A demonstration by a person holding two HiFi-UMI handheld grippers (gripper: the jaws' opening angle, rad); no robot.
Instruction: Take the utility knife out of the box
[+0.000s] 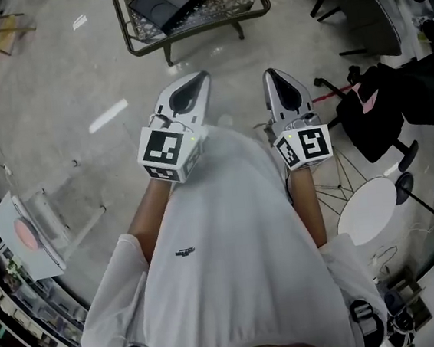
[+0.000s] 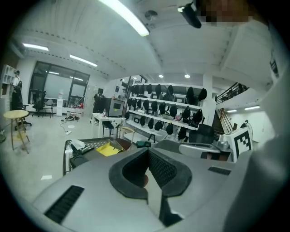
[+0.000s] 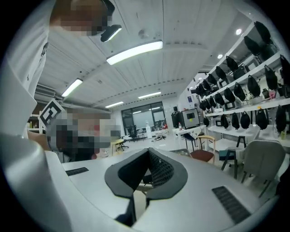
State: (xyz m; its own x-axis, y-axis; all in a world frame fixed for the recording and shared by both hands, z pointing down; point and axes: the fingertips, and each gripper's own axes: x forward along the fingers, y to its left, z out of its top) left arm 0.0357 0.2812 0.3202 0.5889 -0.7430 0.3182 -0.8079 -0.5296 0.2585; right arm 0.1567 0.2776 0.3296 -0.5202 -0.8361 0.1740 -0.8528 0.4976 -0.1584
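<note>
Wire cart (image 1: 226,2) ahead (left gripper (image 1: 201,80) beside right gripper (image 1: 271,75))

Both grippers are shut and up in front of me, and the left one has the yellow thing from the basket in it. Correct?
Not quite. The left gripper is shut but empty. The left gripper view shows nothing between its jaws, and the yellow thing lies in the basket ahead. The right gripper is shut too, and both are up in front of you.

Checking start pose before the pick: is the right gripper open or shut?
Shut. In the right gripper view, the right gripper has its jaw tips meeting, with nothing between them.
</note>
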